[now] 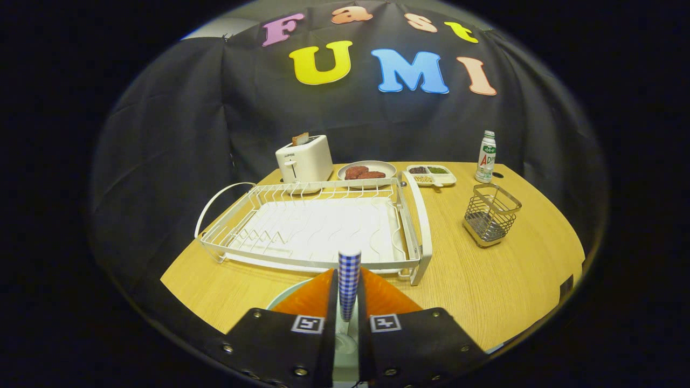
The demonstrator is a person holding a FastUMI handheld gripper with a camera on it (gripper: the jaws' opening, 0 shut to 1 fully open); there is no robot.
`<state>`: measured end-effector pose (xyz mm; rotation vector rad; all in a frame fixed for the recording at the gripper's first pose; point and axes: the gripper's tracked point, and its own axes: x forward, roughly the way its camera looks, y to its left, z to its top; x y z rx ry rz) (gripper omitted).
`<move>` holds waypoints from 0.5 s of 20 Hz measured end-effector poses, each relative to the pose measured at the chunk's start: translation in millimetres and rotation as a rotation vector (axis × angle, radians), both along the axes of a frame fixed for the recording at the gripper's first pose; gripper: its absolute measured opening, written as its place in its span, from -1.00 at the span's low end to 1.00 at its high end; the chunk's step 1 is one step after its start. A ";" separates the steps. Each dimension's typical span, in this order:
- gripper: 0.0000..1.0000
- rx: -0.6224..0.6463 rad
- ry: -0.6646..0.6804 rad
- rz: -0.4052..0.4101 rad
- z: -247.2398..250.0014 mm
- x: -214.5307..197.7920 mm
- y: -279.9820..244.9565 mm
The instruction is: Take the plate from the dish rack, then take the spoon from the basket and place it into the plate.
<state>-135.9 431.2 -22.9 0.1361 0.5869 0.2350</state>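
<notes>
My gripper (349,288) is shut on the spoon (349,269), whose blue-and-white checked handle sticks out past the orange fingers (312,296) while its clear bowl end lies back between them. Directly beneath the fingers, a pale plate (287,294) rests on the wooden table in front of the dish rack, with a sliver of its rim showing. The white wire dish rack (422,226) stands just beyond the fingers with nothing in it. To the right of the rack stands the wire basket (491,214), and it holds nothing.
Behind the rack are a white toaster (304,159) with a slice in it, a plate of brown food (366,171), a small divided tray (431,174) and a bottle (486,157). Bare wooden table (485,280) lies right of the fingers.
</notes>
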 end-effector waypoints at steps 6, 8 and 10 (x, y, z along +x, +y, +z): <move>0.93 0.029 -0.016 0.000 8.3 6.8 3.1; 0.97 0.031 -0.024 0.005 13.6 7.8 3.6; 0.97 0.030 -0.043 0.012 21.7 10.8 5.4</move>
